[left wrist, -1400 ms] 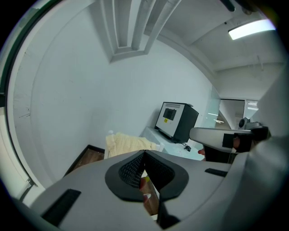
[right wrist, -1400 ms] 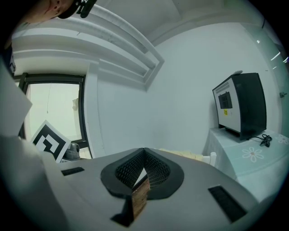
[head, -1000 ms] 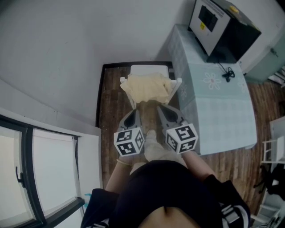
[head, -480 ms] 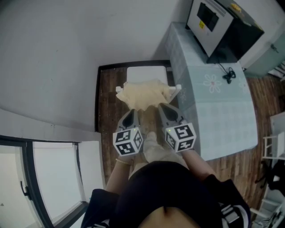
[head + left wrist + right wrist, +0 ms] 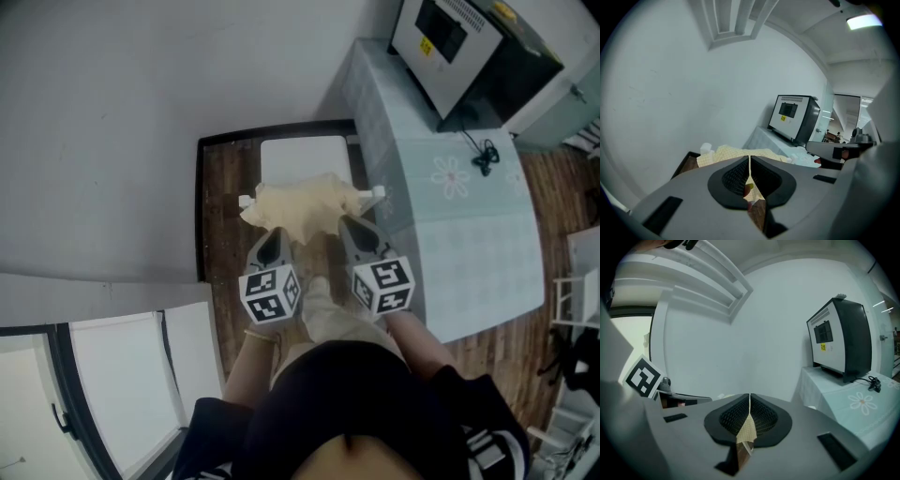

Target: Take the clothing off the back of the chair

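The pale yellow clothing (image 5: 305, 204) is lying bunched over the back of a white chair (image 5: 302, 157), in the middle of the scene, with its near edge drawn toward the person. The left gripper (image 5: 273, 236) is pinching that edge on the left and the right gripper (image 5: 350, 227) is pinching it on the right, each with its fingers pressed together on a fold of the cloth.

The head view is showing the whole spread: the garment across the chair back, the chair's seat beyond it against the grey wall (image 5: 112, 122), the wooden floor (image 5: 220, 202) underneath, and both marker cubes near the person's body. It is not showing the pads themselves.

The left gripper view is showing them: a thin strip of fabric is running between the closed jaws (image 5: 749, 161), and past them the garment's fine check pattern (image 5: 733, 152) is coming into sight. The right gripper view is giving the same pinch (image 5: 749, 400), with a checked corner hanging below the pads, but hardly any of the garment beyond.

To the right, a table (image 5: 469, 225) in a light flowered cloth is standing beside the chair, carrying a black-and-white appliance (image 5: 464, 47) at its far end and a dark cable (image 5: 483, 155) nearer.
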Demonstrator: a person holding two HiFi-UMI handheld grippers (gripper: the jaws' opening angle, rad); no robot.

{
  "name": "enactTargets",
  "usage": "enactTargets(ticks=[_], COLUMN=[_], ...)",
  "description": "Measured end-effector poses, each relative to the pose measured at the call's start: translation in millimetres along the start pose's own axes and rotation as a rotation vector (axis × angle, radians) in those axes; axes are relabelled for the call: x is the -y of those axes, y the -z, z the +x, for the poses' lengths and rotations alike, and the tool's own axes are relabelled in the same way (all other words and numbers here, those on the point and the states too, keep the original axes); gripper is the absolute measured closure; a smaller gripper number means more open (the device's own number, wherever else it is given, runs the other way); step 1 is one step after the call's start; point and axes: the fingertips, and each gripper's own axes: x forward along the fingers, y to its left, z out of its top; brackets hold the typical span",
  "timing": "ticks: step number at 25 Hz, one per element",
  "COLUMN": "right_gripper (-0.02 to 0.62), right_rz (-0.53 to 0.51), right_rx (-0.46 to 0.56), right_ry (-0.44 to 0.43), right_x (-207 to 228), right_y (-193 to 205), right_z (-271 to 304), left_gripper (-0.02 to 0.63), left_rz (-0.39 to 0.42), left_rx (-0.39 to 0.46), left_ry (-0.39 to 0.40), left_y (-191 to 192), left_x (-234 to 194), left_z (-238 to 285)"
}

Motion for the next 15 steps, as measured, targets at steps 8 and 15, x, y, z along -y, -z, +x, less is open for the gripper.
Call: enactTargets(ticks=[8, 15], right_gripper=[0.580, 0.431], right_rz=[0.031, 0.045], right_rx=[-0.037, -0.093], right_ry=[0.031, 0.061], right_x=[22, 39], right_y=[13, 28], right_z=[25, 46], left_gripper=[0.557, 0.407], left_rz=[0.013, 0.042], left_rx=[-0.032, -0.053], left_ry=[-0.012, -0.039], left_y=[4, 13], left_x=[-17, -28], left_z=[30, 52])
